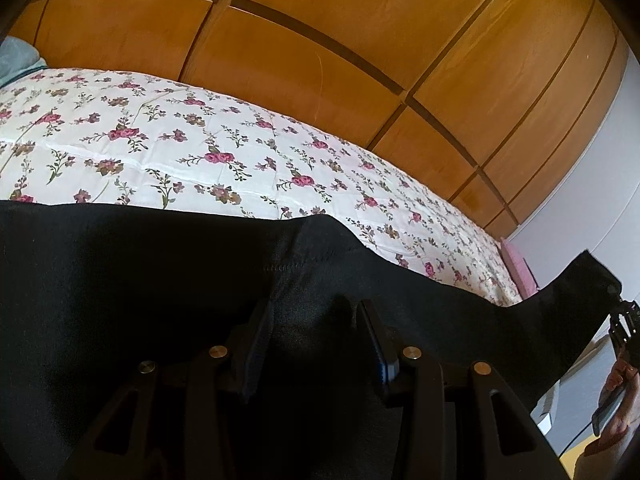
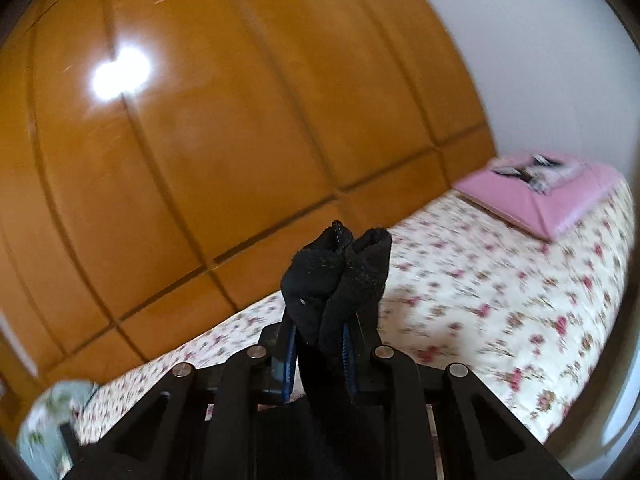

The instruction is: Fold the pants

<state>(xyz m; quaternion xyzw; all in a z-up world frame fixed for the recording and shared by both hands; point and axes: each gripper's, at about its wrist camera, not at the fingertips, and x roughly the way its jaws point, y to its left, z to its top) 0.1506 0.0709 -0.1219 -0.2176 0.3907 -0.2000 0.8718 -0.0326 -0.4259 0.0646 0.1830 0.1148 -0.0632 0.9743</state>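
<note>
The black pants stretch across the lower half of the left wrist view, lifted over the floral bed. My left gripper is shut on a thick bunch of this fabric, which fills the gap between its fingers. At the far right edge the cloth rises to a corner held by my right gripper, with a hand below it. In the right wrist view, which is motion-blurred, my right gripper is shut on a folded end of the pants. That end sticks out past the fingertips and hides them.
A wooden wardrobe runs along the far side of the bed. A pink pillow lies at one end by a white wall. A pale blue-green cushion sits at the other end.
</note>
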